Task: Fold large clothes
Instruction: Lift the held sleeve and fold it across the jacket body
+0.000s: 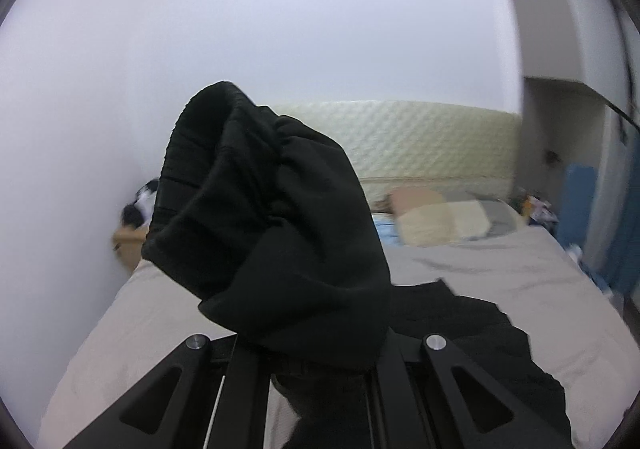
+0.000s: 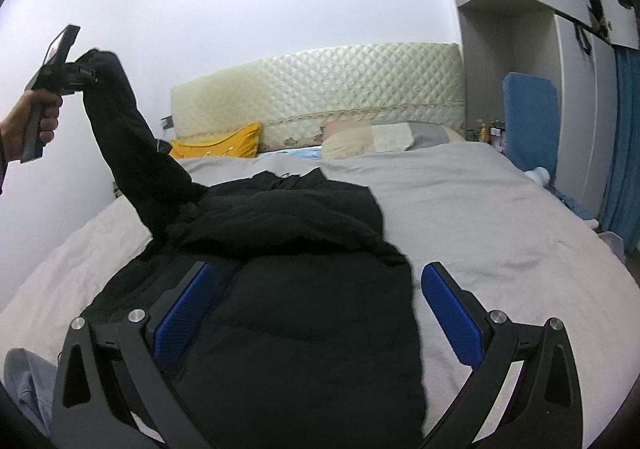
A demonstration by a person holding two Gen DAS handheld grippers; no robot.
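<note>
A large black padded jacket (image 2: 288,257) lies on the grey bed sheet (image 2: 500,217), partly folded. My left gripper (image 2: 82,75) is shut on the jacket's sleeve cuff (image 1: 224,153) and holds the sleeve (image 2: 132,153) raised high above the bed's left side. In the left wrist view the cuff bunches over the jaws and hides the fingertips. My right gripper (image 2: 316,301) is open and empty, with blue pads (image 2: 452,313) spread wide, low over the jacket's near right part.
A quilted cream headboard (image 2: 320,89) and pillows (image 2: 384,137) stand at the far end, with a yellow cushion (image 2: 224,143) at the far left. A white wall runs along the left. A wardrobe and a blue board (image 2: 528,117) stand at the right.
</note>
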